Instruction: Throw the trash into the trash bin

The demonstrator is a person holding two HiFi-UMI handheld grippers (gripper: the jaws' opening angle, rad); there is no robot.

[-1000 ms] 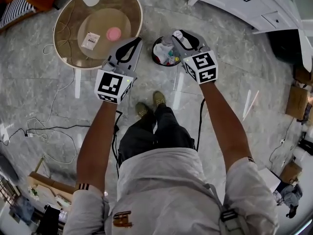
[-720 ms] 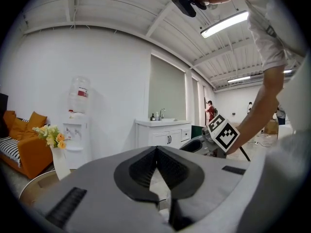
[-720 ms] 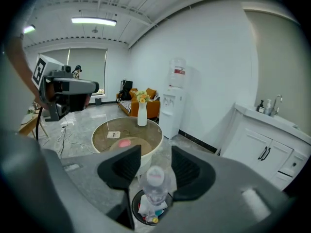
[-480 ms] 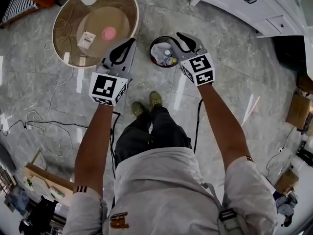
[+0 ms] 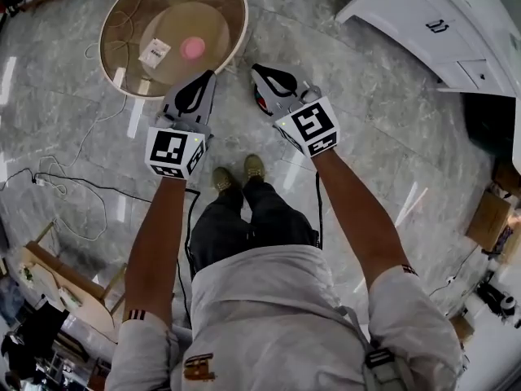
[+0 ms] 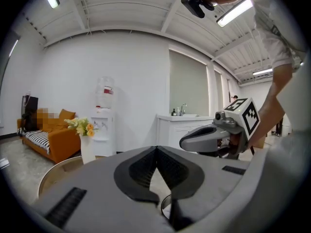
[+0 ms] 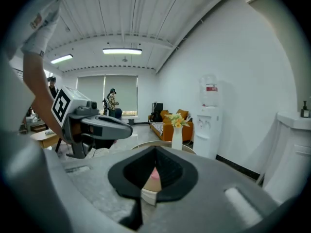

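While both jaws are shut: left gripper (image 5: 204,83) and right gripper (image 5: 262,76) are empty.
Trash bin (image 5: 257,102): mostly hidden under right gripper; a knock could tip it.

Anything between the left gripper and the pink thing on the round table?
Nothing visible does. The left gripper, shut and empty, hangs at the near rim of the round table; the pink item lies uncovered on the table, with the white packet beside it, off that line.
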